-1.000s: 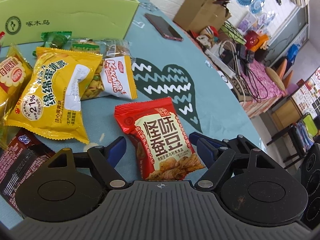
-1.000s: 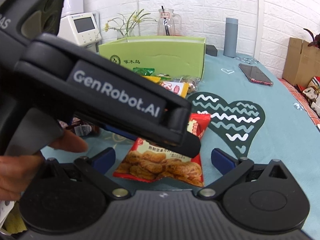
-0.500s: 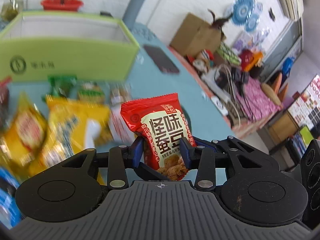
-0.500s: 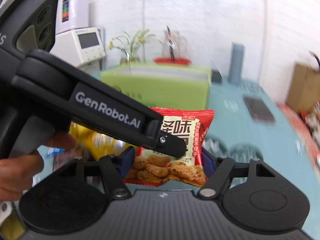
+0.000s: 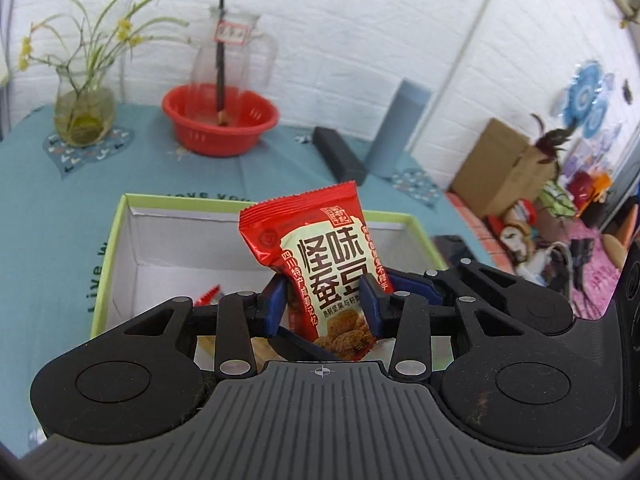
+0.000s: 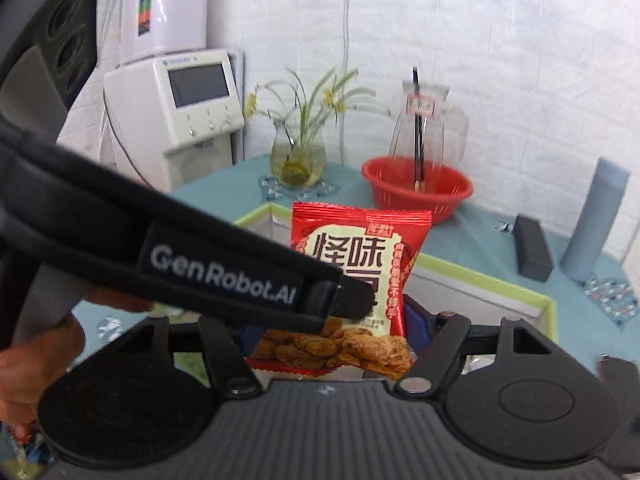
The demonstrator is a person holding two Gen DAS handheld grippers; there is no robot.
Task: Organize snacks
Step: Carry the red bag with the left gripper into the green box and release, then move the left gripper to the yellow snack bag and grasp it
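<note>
My left gripper [image 5: 324,306] is shut on a red snack packet [image 5: 320,256] with Chinese print, held upright above the open green box [image 5: 116,232]. Another red wrapper [image 5: 208,294] lies inside the box by the left fingertip. In the right wrist view the same packet [image 6: 360,256] stands in front of my right gripper [image 6: 332,332], whose blue pads sit close on either side of the packet's lower end; the left gripper's black body [image 6: 180,256] crosses in front and hides the left pad. The green box rim [image 6: 480,272] lies behind.
Behind the box stand a red basin [image 5: 220,120] with a glass jug, a vase of flowers [image 5: 82,112], a grey cylinder [image 5: 400,128] and a black case [image 5: 340,154] on the teal tablecloth. A cardboard box [image 5: 504,164] and clutter sit off the table's right edge.
The left gripper closed on the red packet, lifted it off the table and carried it over the green box. The right gripper narrowed and followed along with the packet.
</note>
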